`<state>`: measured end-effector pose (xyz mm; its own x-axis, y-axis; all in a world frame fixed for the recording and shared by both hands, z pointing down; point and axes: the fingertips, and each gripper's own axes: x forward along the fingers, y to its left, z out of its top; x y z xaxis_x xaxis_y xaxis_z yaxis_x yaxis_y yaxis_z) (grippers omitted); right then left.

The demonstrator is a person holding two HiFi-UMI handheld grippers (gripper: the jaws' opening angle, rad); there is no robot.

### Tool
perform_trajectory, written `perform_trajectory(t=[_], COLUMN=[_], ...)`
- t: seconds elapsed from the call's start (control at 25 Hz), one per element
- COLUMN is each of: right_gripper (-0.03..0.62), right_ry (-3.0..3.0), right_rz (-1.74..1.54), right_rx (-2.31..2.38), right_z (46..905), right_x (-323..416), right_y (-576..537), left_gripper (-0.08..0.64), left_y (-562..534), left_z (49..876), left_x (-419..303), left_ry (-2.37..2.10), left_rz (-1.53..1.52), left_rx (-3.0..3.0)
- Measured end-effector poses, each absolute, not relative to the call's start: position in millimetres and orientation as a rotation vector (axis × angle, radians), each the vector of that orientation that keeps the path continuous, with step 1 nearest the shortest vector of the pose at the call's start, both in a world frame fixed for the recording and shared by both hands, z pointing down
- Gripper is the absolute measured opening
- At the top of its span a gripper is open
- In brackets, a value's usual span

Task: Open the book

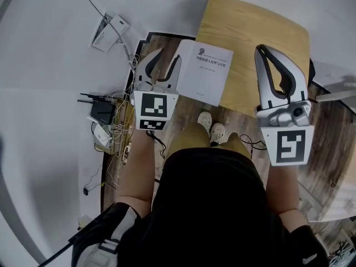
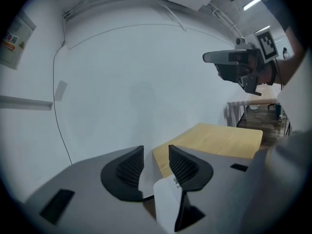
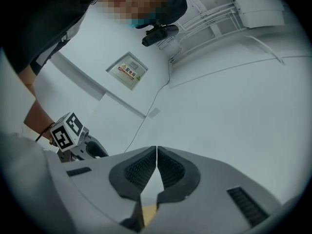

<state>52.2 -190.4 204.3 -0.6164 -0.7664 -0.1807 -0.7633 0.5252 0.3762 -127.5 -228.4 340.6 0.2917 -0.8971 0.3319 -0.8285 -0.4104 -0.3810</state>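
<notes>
The closed book, thin with a white printed cover, lies on the left part of the light wooden table and hangs over its near left edge. My left gripper is open and hovers at the book's left edge, jaws pointing away from me. A white corner of the book shows just below the left gripper, by its right jaw. Over the table, right of the book, I hold my right gripper with its jaws pressed together on nothing. The right gripper faces a bare wall.
A black router, white boxes and tangled cables lie on the floor at the left. A white power strip is further back. My shoes stand below the table edge. A wall sign hangs at the upper left.
</notes>
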Motion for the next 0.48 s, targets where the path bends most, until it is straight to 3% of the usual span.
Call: perform_trajectory(t=[0.48], right_gripper=[0.031], right_ry=[-2.795], right_rz=[-0.677], right_rx=[1.361], right_z=[191], right_x=[52], right_y=[-187], left_gripper=[0.169], left_y=[-212], left_z=[266], left_x=[-90], left_ry=[1.516], left_rz=[-0.557], left_rx=[-2.413])
